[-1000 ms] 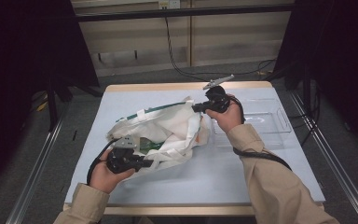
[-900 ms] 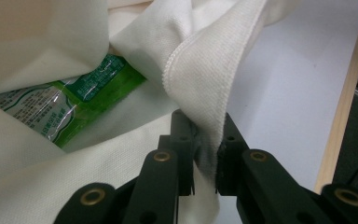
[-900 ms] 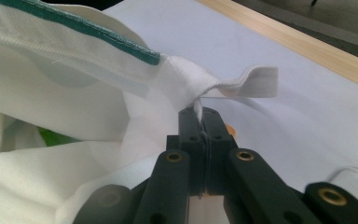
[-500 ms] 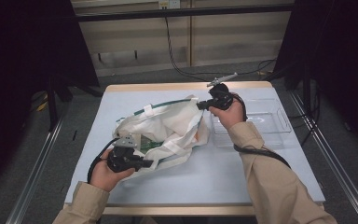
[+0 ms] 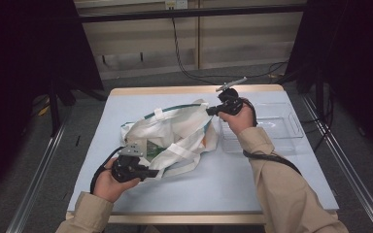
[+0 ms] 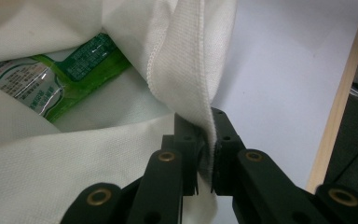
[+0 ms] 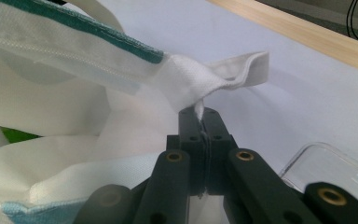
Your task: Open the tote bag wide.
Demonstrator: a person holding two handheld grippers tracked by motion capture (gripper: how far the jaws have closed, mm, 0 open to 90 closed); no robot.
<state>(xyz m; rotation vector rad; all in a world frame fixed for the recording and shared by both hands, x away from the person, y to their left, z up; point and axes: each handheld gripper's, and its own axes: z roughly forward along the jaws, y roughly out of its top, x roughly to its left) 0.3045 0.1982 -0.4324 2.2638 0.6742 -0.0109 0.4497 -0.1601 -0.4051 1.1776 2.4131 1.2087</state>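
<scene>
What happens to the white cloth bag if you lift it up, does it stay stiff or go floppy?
Probably floppy: the white cloth bag lies crumpled in soft folds on the table. Its fabric bunches thin where the left gripper and right gripper pinch it, so it likely sags between them. The green packet inside may slide about.

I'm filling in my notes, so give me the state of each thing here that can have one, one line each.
white bag: lying on the table, mouth pulled open.
green packet: inside the bag, partly covered by cloth.
left gripper: shut on the bag's near edge.
right gripper: shut on the bag's far edge.
clear tray: flat on the table, beside the bag; looks empty.
</scene>
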